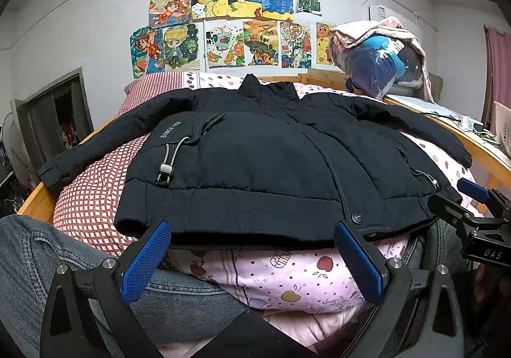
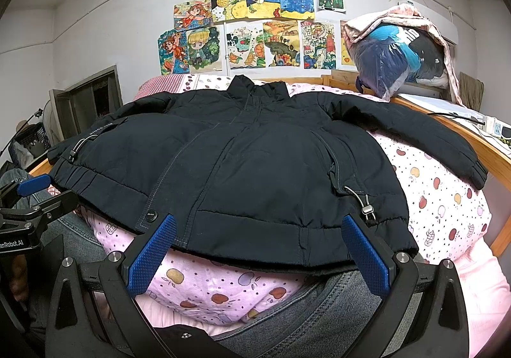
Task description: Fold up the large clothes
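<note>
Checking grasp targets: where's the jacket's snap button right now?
On the black jacket hem: in the left wrist view the snap button sits just above the right blue finger; in the right wrist view, above the left one.

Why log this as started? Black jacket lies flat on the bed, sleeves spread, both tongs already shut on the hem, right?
Not quite: both tongs are open, holding nothing. Left tongs and right tongs sit at the hem, fingers spread wide, as each wrist view shows. The black jacket does lie flat on the bed, sleeves spread.
</note>
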{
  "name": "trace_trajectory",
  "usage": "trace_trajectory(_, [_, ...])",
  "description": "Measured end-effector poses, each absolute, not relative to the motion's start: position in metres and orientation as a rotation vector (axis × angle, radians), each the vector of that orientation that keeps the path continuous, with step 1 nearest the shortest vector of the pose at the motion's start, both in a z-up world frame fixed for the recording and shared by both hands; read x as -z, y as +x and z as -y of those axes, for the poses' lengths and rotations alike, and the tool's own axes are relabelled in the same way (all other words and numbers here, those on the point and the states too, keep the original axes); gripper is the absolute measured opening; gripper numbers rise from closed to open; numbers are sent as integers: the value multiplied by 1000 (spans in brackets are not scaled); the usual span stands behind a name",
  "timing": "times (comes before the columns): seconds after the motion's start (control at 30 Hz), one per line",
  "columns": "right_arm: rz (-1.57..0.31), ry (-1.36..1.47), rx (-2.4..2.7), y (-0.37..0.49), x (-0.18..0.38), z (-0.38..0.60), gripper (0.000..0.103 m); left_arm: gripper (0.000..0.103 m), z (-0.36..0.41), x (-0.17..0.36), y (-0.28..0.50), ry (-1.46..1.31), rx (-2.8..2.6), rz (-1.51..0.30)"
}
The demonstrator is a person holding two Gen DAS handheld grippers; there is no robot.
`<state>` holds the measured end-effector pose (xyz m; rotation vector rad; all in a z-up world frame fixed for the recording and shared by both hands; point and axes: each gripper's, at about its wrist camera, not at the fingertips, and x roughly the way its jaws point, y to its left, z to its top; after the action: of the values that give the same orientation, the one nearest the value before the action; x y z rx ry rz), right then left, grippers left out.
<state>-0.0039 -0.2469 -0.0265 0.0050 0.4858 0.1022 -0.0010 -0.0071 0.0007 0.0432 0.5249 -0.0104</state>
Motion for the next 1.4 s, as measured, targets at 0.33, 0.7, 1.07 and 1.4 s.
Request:
trace_trajectory(0.33, [-487, 5, -102, -4, 26, 246, 102, 103, 7, -1, -1, 42, 11, -525])
trace_trajectory(0.7, [-488, 5, -102, -4, 26, 246, 102, 103, 6, -1, -1, 42, 12, -525])
trace_trajectory(1.07, [-489, 5, -102, -5, 25, 246, 102, 103, 7, -1, -1, 41, 12, -525])
trace_trajectory(1.4, [-489, 5, -102, -6, 25, 244, 102, 103, 6, -1, -1, 41, 12, -525])
